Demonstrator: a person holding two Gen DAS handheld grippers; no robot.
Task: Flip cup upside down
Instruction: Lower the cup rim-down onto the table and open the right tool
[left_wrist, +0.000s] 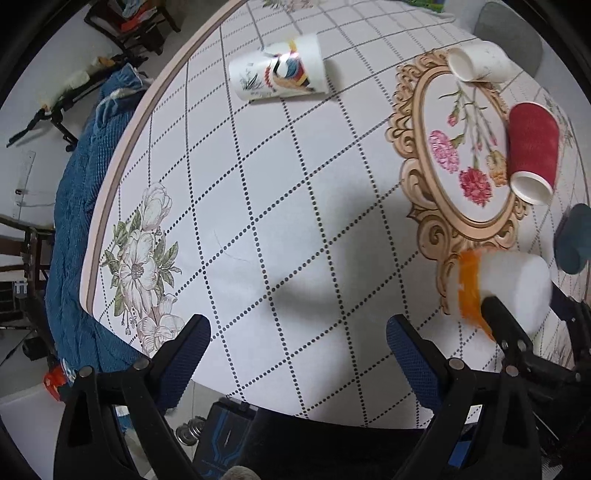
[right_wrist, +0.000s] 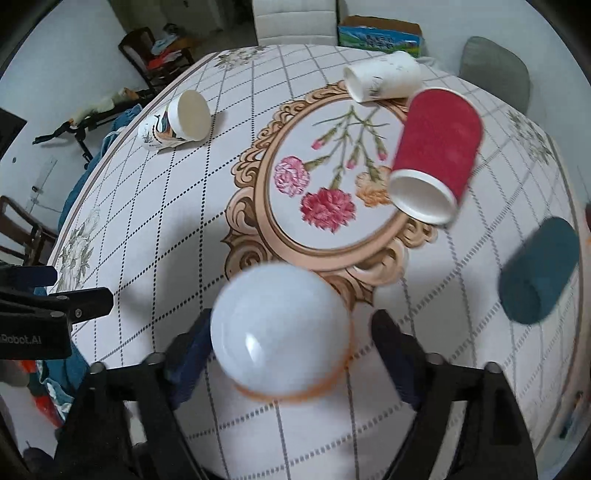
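A white cup with an orange band (right_wrist: 280, 332) stands between the fingers of my right gripper (right_wrist: 291, 350), its closed base toward the camera and its orange rim down by the tablecloth. The jaws stand wide; the left pad (right_wrist: 188, 354) is near it and the right pad (right_wrist: 391, 350) is apart from it. The same cup shows in the left wrist view (left_wrist: 506, 288) at the right, with a black finger (left_wrist: 502, 325) of the right gripper beside it. My left gripper (left_wrist: 295, 350) is open and empty above the table's near edge.
Other cups lie on their sides on the round table (right_wrist: 184, 236): a red one (right_wrist: 436, 155), a dark teal one (right_wrist: 539, 269), a plain white one (right_wrist: 384, 74) and a bird-printed one (right_wrist: 177, 118). A blue cloth (left_wrist: 81, 206) hangs off the left edge. Chairs stand around.
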